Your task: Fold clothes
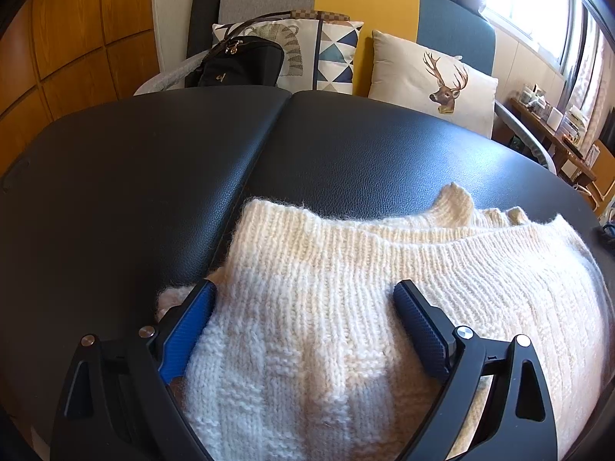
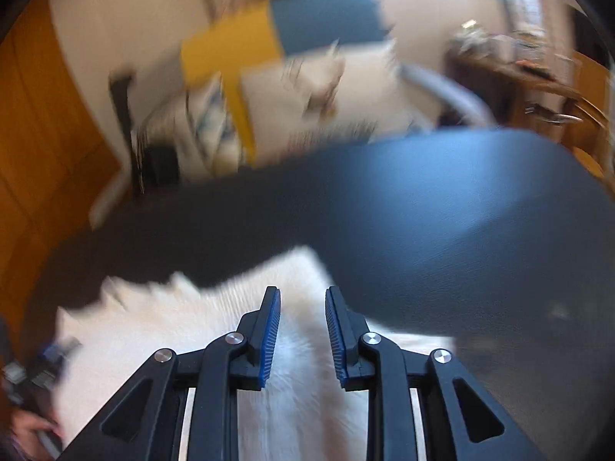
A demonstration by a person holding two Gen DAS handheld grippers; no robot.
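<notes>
A cream knitted sweater [image 1: 461, 269] lies folded on the black leather table [image 1: 153, 173], its ribbed edge toward the far side. My left gripper [image 1: 305, 288] hangs just over the sweater's left part, jaws wide open, one blue-padded finger [image 1: 188, 330] at the sweater's left edge and the other on top of the knit. In the blurred right wrist view, my right gripper [image 2: 302, 292] is above the sweater [image 2: 173, 326] near its far right corner. Its pads stand a narrow gap apart with nothing pinched between them. The table [image 2: 423, 211] stretches beyond.
Behind the table stands a grey, yellow and blue sofa with a deer cushion [image 1: 434, 77], a patterned cushion and a black handbag [image 1: 242, 63]. A cluttered wooden shelf [image 1: 553, 130] is at the right, wood panelling at the left. A hand [image 2: 27, 426] shows at the lower left.
</notes>
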